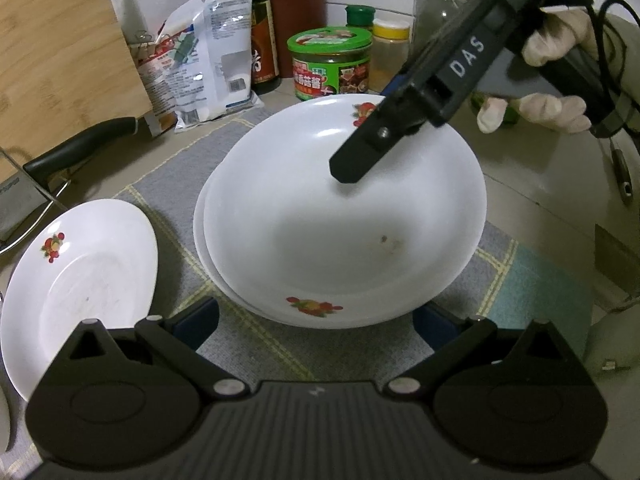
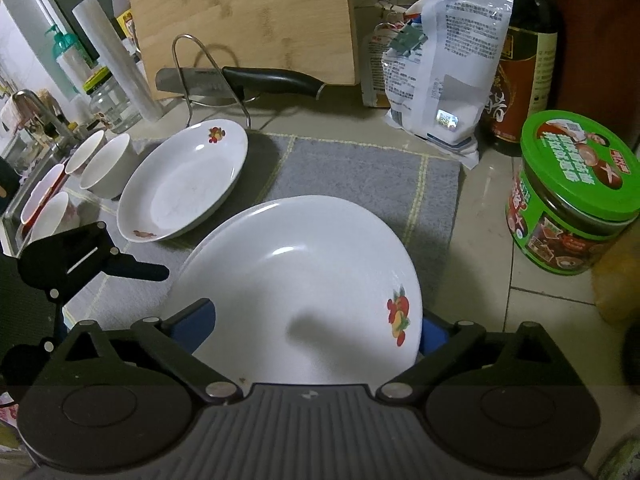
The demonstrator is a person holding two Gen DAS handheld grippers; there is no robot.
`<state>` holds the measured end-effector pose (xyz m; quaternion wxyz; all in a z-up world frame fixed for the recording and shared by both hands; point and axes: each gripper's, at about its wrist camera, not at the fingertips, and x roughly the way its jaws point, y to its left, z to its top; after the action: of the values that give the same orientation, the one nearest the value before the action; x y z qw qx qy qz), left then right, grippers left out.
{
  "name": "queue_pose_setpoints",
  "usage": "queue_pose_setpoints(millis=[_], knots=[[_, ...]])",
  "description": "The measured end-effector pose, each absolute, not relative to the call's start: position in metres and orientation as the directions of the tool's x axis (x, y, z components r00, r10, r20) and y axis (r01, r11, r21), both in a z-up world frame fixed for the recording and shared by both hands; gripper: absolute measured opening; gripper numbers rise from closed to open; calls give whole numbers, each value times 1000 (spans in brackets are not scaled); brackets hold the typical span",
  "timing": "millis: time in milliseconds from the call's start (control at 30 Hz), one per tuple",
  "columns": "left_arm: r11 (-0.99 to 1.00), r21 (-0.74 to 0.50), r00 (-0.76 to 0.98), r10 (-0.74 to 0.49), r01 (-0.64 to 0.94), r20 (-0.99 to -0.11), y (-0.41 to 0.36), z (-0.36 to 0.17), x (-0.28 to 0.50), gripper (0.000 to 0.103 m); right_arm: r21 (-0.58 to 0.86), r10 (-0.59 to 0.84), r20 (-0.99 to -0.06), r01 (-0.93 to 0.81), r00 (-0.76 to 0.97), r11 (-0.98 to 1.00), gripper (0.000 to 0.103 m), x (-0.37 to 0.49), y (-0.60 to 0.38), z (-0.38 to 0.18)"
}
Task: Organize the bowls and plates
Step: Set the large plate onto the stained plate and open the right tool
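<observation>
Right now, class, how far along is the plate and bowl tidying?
Done: two plates stacked on the grey mat. In hand: nothing; right gripper open around the stack, left gripper also open. Left: single plate and bowls unsorted.

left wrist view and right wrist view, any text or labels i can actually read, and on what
"DAS": white letters on the right gripper body.
Green-lidded jar: printed label, too blurred to read.
White packet: fine print, too small.
Dark sauce bottle: large characters on the label, not legible.
Nothing else readable.
</observation>
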<state>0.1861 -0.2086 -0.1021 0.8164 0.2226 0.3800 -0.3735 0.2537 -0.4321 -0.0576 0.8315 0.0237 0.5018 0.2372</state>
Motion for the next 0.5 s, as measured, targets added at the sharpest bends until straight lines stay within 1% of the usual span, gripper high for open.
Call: queue_pose_setpoints(millis=[133,333,500], knots=[[633,86,448,-439,769,-778,-207,-102,182,102,245,388,-835,-367,391,897,102,252,-428,-57],[644,82,459,-445,761,-769,-206,-99,178,102,155,305,-863,-364,403,918,102,249,-419,-58],[657,76,472,-451,750,-757,-203,-96,174,102,122,270,-867,-347,419,930,103,245,-421,-57]])
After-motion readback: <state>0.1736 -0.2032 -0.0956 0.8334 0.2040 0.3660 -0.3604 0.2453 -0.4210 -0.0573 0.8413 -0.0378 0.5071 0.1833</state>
